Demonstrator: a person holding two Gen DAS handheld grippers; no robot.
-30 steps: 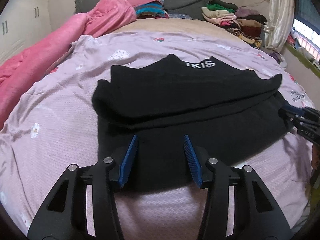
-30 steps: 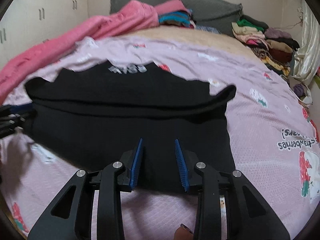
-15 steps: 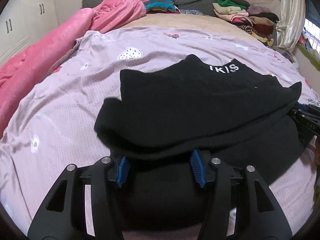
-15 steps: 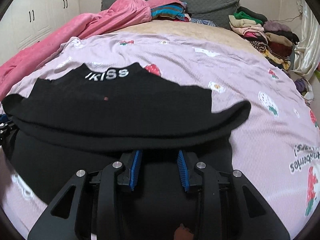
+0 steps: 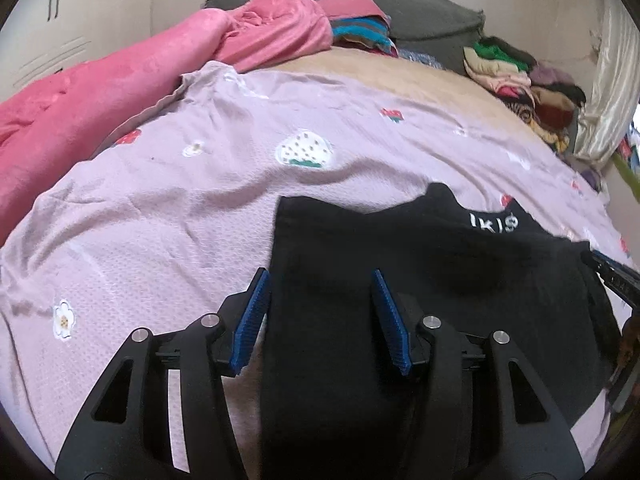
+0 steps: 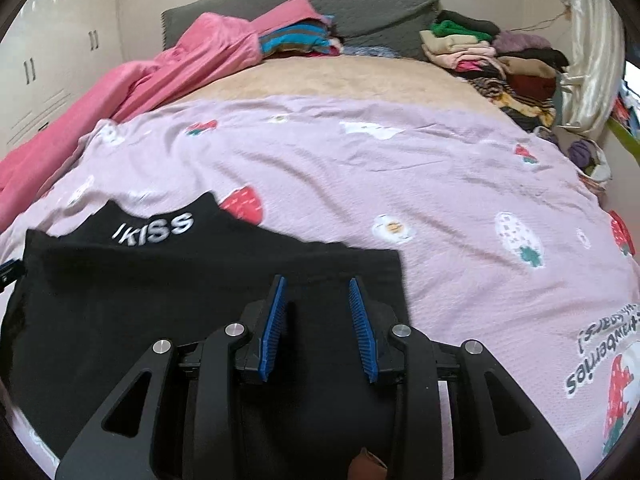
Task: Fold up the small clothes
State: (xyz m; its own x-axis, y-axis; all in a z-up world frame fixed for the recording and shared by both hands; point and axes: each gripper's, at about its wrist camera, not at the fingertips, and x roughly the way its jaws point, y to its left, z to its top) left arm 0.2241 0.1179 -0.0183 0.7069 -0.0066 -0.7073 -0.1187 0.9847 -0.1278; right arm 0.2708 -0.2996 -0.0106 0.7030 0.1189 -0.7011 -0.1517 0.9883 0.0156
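Black knit fabric fills the near part of both wrist views: a small black garment with white "IKISS" lettering at its neck lies on a lilac bedspread printed with strawberries and flowers. It is folded over itself, its neck edge pointing toward the head of the bed.

Over the garment's left edge is the left gripper, its blue ribbed pads well apart. Dark cloth shows between them, but neither pad presses on it, so nothing is gripped.

Over the garment's right portion, close to its right edge, is the right gripper. Its blue pads stand narrower than the left pair, with black fabric in the gap. Whether the cloth is pinched or only lies beneath the jaws cannot be told from this view.

Along the left side of the bed lies a rumpled pink fleece blanket. A stack of folded clothes in mixed colours sits at the far right corner, beside a grey headboard cushion.
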